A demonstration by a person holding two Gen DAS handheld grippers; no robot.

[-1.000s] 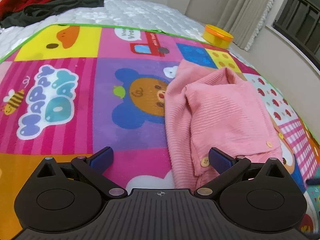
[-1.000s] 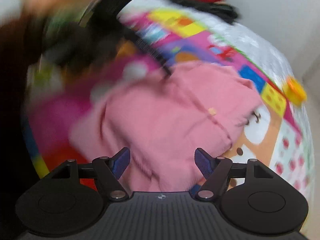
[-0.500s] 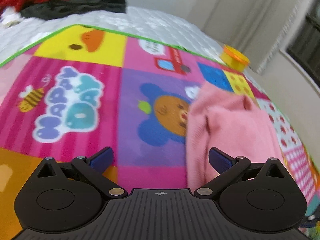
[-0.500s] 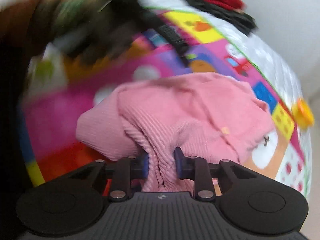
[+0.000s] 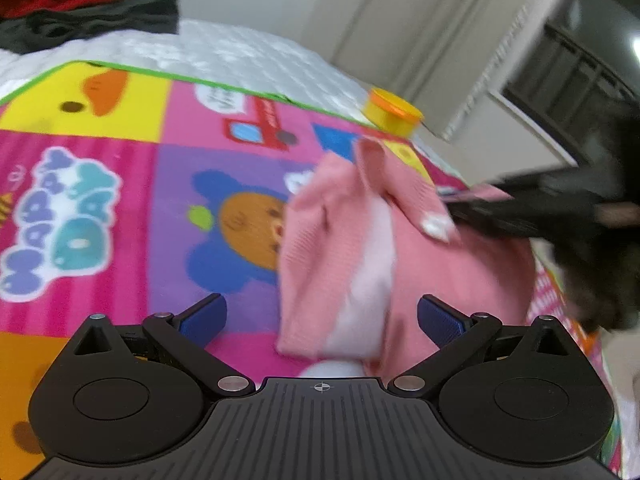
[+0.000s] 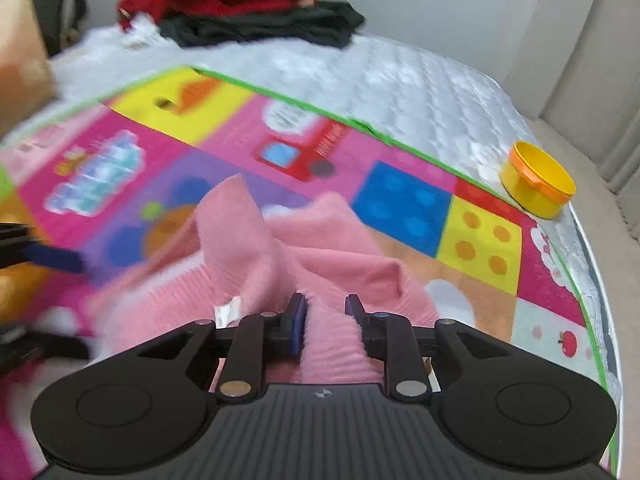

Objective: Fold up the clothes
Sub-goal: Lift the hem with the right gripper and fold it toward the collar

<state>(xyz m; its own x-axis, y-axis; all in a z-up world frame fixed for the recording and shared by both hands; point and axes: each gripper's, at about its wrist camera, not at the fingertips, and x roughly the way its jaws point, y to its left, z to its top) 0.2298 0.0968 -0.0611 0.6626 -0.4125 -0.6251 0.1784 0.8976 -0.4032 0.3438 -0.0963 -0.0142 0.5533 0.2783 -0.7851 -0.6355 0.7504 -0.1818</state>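
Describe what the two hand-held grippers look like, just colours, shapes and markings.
Both match: the left hand-held gripper and right hand-held gripper have matte black ribbed bodies, two round side discs, black linkage arms with silver pivot pins, dark blue finger pads and a small crosshair mark.

A play mat (image 6: 404, 196) lies on the bed (image 6: 400, 84), reaching nearly to the bed's right edge. On the mat's right half sits a bunched garment (image 5: 460, 264), part of it lifted off the mat. The right gripper (image 6: 325, 312) holds a fold of the garment at its near side; the left gripper (image 5: 320, 316) hovers just left of it, over the mat. A round tub (image 6: 538, 186) stands on the bed beyond the mat's far right corner. A pile of clothes (image 6: 248, 12) rests at the bed's far left, behind the mat
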